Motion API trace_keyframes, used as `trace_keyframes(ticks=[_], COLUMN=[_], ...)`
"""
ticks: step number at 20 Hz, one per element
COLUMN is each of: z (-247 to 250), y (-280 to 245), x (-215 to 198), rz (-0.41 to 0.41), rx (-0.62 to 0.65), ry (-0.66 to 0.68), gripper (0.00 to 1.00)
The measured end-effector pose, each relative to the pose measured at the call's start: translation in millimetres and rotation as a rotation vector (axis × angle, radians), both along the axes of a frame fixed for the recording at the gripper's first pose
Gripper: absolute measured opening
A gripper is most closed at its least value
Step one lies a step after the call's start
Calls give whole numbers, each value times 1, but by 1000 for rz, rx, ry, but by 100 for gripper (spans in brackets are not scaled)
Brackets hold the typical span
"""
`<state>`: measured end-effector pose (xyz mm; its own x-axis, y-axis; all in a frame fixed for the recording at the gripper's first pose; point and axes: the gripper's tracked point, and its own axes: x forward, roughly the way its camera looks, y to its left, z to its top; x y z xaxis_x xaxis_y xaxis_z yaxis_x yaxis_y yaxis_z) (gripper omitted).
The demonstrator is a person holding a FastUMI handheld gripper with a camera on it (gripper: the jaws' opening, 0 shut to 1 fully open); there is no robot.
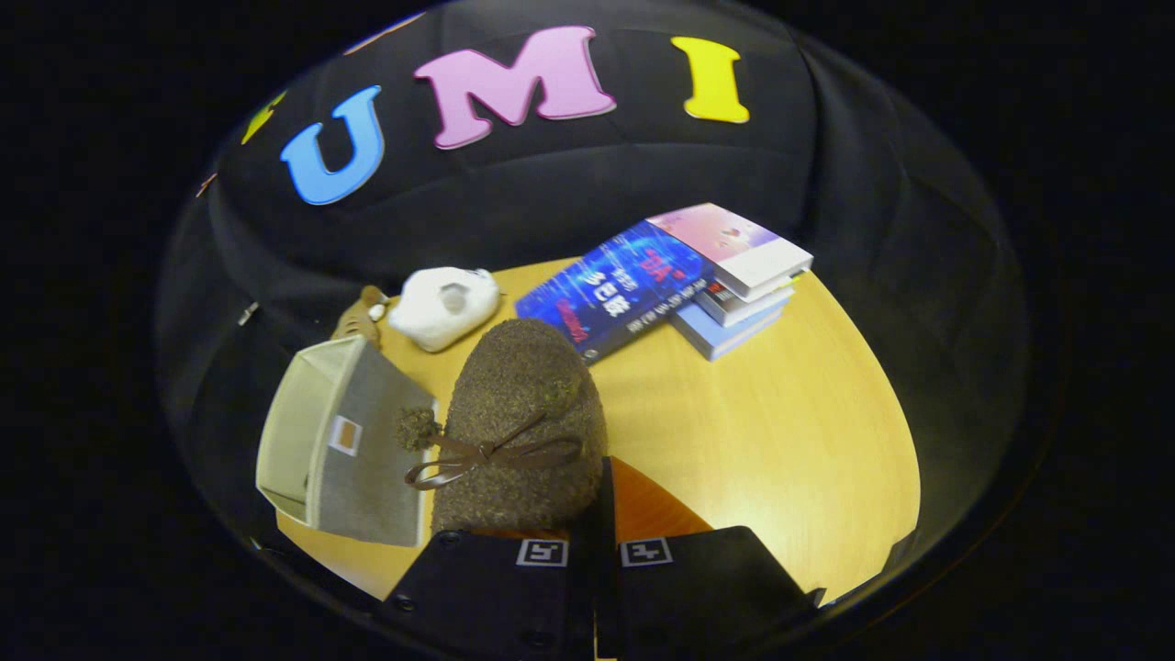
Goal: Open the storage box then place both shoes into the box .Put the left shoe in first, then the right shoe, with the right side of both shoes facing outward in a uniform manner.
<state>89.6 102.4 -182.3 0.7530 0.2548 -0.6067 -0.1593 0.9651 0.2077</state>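
With its two fingers drawn nearly together, the gripper (594, 560) pinches a thin dark edge at the heel of the brown fuzzy shoe (521, 413), whose toe points away from the fingers and whose bow (491, 454) faces up. Just left of the shoe, the grey box (363, 459) stands at the table's (780, 431) near left edge, mouth facing left. Beyond the shoe lies a white plush toy (443, 306), and toward the far right corner sits a stack of books (679, 275).
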Motion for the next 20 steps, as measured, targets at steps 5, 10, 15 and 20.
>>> trace_keyframes(ticks=[5, 10, 15, 20], z=[51, 57, 19, -20], y=[115, 205, 247, 251], x=[-9, -17, 1, 10], rz=[101, 164, 128, 15], rx=[70, 54, -15, -156], ry=[-29, -15, 30, 80], gripper=[6, 6, 6, 8])
